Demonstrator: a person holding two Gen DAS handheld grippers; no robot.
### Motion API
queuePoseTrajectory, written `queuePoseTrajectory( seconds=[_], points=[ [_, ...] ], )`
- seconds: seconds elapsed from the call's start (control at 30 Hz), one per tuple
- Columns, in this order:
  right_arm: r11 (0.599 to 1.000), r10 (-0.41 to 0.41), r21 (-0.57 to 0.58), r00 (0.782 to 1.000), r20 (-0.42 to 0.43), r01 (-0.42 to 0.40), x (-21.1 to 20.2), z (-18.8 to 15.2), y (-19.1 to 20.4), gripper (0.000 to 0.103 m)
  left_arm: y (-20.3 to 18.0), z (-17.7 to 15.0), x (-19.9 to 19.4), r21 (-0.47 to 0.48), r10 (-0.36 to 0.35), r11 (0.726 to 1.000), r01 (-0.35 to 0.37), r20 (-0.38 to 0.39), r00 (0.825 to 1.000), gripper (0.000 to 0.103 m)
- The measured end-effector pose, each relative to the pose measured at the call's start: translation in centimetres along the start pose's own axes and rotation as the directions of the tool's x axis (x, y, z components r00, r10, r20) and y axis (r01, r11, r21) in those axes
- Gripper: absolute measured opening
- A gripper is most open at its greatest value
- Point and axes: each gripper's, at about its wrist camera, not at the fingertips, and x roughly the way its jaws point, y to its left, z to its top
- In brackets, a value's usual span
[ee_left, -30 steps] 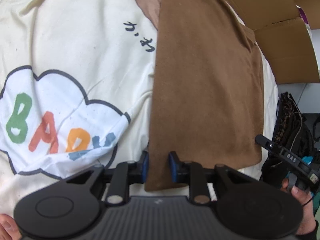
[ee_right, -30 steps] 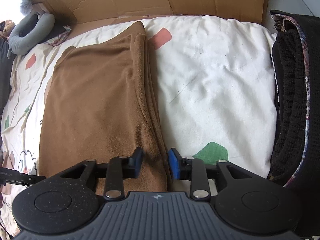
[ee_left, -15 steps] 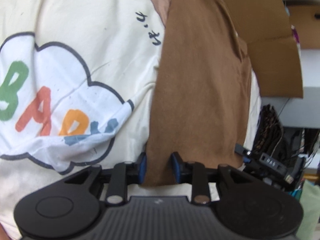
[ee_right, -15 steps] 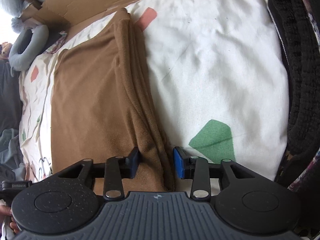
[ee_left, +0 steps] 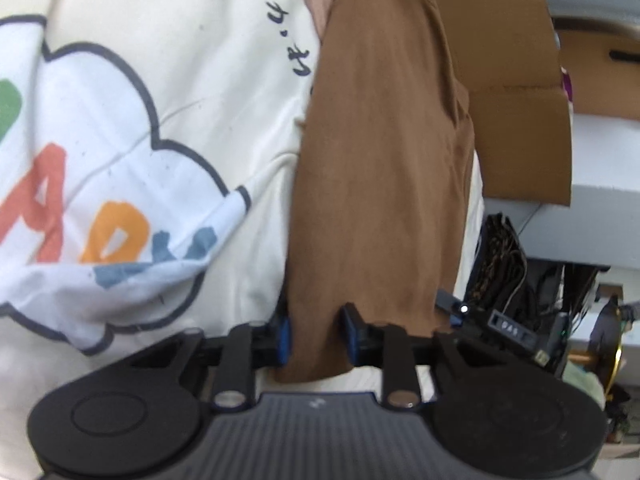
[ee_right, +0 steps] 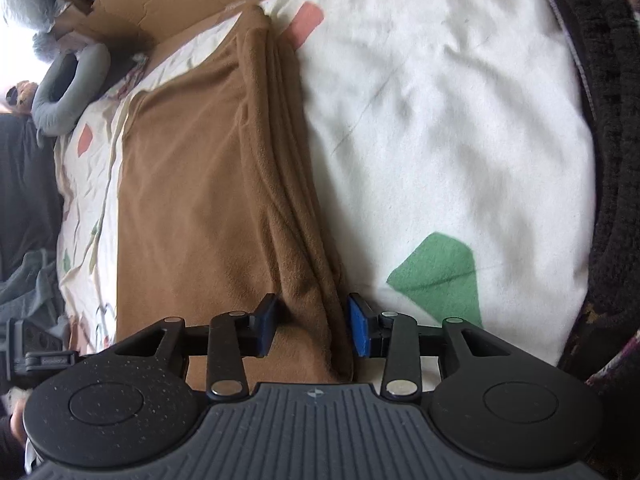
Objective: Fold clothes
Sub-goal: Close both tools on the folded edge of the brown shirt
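Note:
A folded brown fleece garment (ee_left: 380,160) lies lengthwise on a cream printed bed cover (ee_left: 180,80). My left gripper (ee_left: 316,334) is shut on its near left corner, and the cloth hangs between the blue pads. The garment (ee_right: 208,200) shows in the right wrist view too, with its layered right edge bunched. My right gripper (ee_right: 312,328) straddles that edge at the near corner, its pads a little apart around the thick fold. The right gripper (ee_left: 472,316) also appears at the garment's other corner in the left wrist view.
Flattened cardboard (ee_left: 520,120) lies behind the bed. A black knitted garment pile (ee_right: 608,160) sits at the right edge. A grey neck pillow (ee_right: 68,92) lies far left. Cables and clutter (ee_left: 560,300) stand beside the bed. A cloud print (ee_left: 100,200) marks the cover.
Both grippers have lifted with the garment's near end, which now hangs and pulls away from the cover. The right gripper's pads have spread slightly wider around the fold.

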Motion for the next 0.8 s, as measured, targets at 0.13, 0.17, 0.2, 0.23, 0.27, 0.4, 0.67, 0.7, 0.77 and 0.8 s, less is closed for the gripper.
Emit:
queuePoseTrajectory(
  seconds=[0.13,0.17,0.2,0.23,0.27,0.4,0.67,0.7,0.77,0.8],
  points=[
    [1.0,0.008,-0.008,1.0,-0.016,-0.008,0.1,0.0,0.2,0.03,-0.2,0.4,0.2,-0.008,-0.012,1.0,0.012,-0.008,1.0,0.012],
    [1.0,0.007,0.003,1.0,-0.015,-0.007,0.1,0.0,0.0,0.026,-0.5,0.3,0.1,-0.002,-0.012,1.0,0.012,-0.008,1.0,0.011],
    [1.0,0.006,0.014,1.0,-0.015,-0.005,0.1,0.0,-0.2,0.021,-0.9,0.8,0.2,0.002,-0.013,1.0,0.013,-0.01,1.0,0.011],
    [1.0,0.014,0.026,1.0,-0.014,-0.014,0.0,0.0,-0.4,0.016,-1.3,0.9,0.3,-0.004,-0.015,1.0,0.015,-0.013,1.0,0.01],
    [1.0,0.016,0.026,1.0,-0.012,-0.016,0.0,-0.1,-0.3,0.014,-1.5,0.7,0.3,-0.016,-0.017,1.0,0.016,-0.017,1.0,0.009],
    [1.0,0.006,0.013,1.0,-0.016,-0.006,-0.3,-0.1,0.5,0.009,-2.1,0.9,-0.2,-0.027,-0.017,1.0,0.016,-0.023,1.0,0.008],
    [0.999,0.018,0.05,1.0,-0.02,-0.017,-2.1,-0.1,2.1,0.007,-2.0,0.7,-3.9,-0.004,-0.029,1.0,0.028,-0.048,0.998,0.007],
    [0.998,0.024,0.058,1.0,-0.019,-0.023,-2.4,-0.2,2.3,0.007,-1.9,0.7,-4.8,0.0,-0.027,1.0,0.027,-0.049,0.998,0.006],
    [0.998,0.036,0.062,0.999,-0.022,-0.034,-3.0,-0.5,2.6,0.007,-1.9,0.7,-5.7,0.005,-0.023,1.0,0.023,-0.052,0.998,0.006],
    [0.997,0.039,0.061,0.999,-0.026,-0.037,-3.2,-0.6,2.8,0.007,-2.0,0.6,-5.9,0.004,-0.019,1.0,0.02,-0.056,0.998,0.006]
  ],
)
